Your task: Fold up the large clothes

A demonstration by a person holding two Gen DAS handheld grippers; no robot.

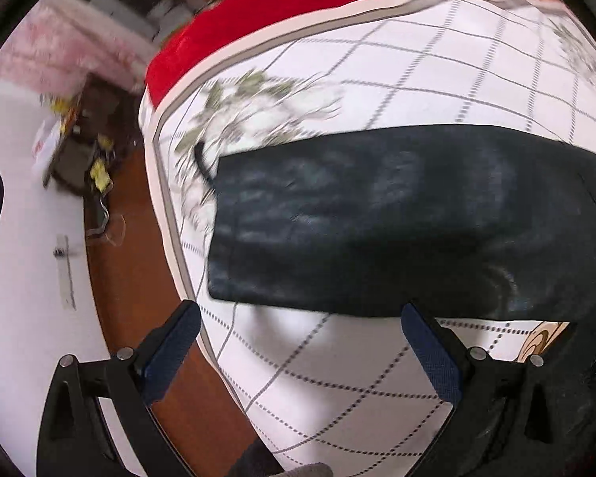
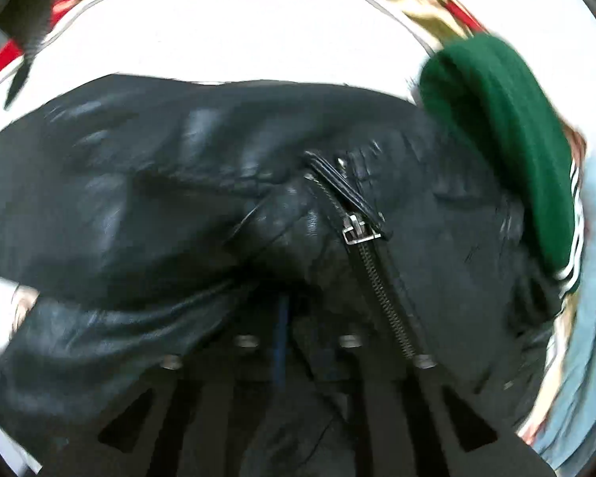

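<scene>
A black leather jacket (image 1: 397, 218) lies flat across a white quilt with a grey grid pattern (image 1: 417, 59). My left gripper (image 1: 300, 318) is open and empty, its blue-padded fingers (image 1: 171, 349) spread just in front of the jacket's near edge. In the right wrist view the jacket (image 2: 178, 183) fills the frame, with its metal zipper (image 2: 373, 266) running down the middle. My right gripper (image 2: 294, 330) is shut on a fold of the jacket's leather, and the leather hides the fingertips.
A red blanket (image 1: 258, 12) lies at the far end of the bed. The bed's left edge drops to a brown wooden floor (image 1: 127, 258) with clutter near a white wall. A green knit garment (image 2: 508, 139) and a light blue cloth (image 2: 592, 298) lie to the jacket's right.
</scene>
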